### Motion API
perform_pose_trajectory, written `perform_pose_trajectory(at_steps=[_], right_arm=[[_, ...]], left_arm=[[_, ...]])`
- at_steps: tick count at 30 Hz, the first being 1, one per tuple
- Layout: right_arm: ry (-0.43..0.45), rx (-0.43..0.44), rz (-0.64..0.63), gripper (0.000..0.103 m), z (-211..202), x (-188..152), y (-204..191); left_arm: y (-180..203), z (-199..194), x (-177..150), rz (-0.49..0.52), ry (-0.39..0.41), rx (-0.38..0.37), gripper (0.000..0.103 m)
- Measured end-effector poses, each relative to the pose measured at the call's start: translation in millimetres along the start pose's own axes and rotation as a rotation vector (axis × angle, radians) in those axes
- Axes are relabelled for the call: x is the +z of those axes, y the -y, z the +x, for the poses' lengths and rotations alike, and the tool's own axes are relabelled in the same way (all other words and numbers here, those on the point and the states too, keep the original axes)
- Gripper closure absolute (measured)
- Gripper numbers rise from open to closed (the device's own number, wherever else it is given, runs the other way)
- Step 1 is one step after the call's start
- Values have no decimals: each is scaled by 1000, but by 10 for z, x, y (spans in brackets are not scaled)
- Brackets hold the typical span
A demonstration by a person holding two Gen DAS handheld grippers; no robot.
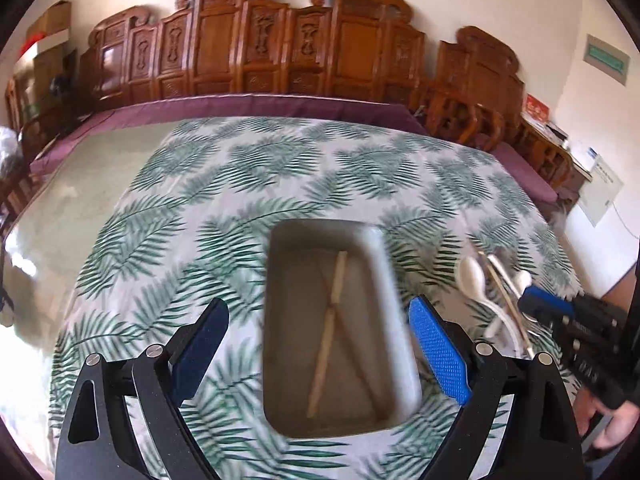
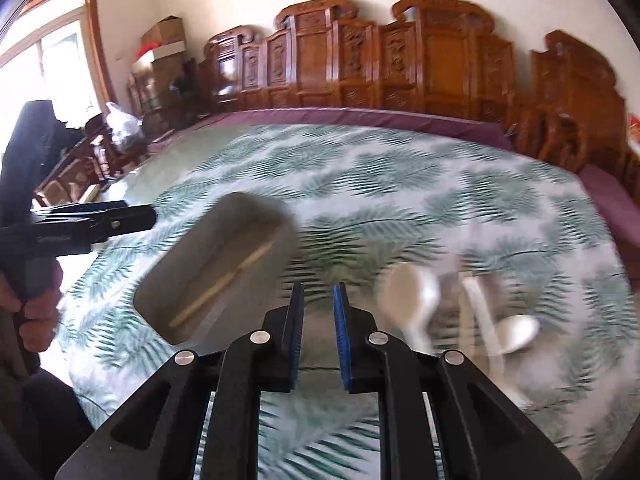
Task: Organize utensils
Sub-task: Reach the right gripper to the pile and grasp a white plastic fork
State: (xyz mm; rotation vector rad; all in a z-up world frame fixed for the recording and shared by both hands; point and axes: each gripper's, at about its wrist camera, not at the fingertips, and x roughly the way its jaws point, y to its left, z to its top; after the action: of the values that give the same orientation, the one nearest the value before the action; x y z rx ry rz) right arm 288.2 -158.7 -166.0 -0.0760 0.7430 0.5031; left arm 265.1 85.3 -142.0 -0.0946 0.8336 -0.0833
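Observation:
A grey rectangular tray [image 1: 394,308] lies on the leaf-print cloth with two chopsticks [image 1: 326,344] crossed inside it. My left gripper [image 1: 318,304] hovers over the tray's near half, wide open and holding nothing. To the tray's right lies a pile of white spoons [image 1: 474,276] and thin metal handles [image 1: 500,276]. My right gripper [image 1: 536,300] reaches in beside that pile. In the right wrist view, my right gripper [image 2: 318,292] has a narrow gap and nothing between its pads. It sits between the tray [image 2: 192,264] and the blurred spoons [image 2: 412,292].
The leaf-print cloth [image 1: 240,184] covers a table ringed by purple cushions [image 1: 280,104] and carved wooden bench backs [image 1: 352,52]. A person's hand [image 1: 616,428] holds the right gripper. The left gripper [image 2: 120,216] shows at the left of the right wrist view.

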Motion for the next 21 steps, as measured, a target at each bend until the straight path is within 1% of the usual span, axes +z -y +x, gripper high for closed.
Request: perform_pose_trajectory(at_steps=[2, 3, 9, 13, 16, 18, 21], right_arm=[[8, -35, -9, 78, -85, -24, 168], [12, -56, -9, 77, -114, -39, 252], [19, -138, 36, 77, -175, -207, 702], [-5, -133, 79, 77, -121, -366, 910], [-67, -114, 117, 77, 15, -500, 1054], [-98, -118, 115, 77, 79, -560, 1119], [-109, -125, 121, 77, 123, -591, 1188]], left_arm=[[165, -2, 6, 21, 2, -15, 15], [254, -6, 7, 31, 8, -23, 15], [562, 41, -33, 51, 2, -56, 15], [760, 108, -74, 75, -10, -60, 15], [879, 161, -112, 74, -21, -73, 15], [965, 202, -149, 76, -32, -84, 15], [1098, 241, -187, 97, -37, -84, 15]])
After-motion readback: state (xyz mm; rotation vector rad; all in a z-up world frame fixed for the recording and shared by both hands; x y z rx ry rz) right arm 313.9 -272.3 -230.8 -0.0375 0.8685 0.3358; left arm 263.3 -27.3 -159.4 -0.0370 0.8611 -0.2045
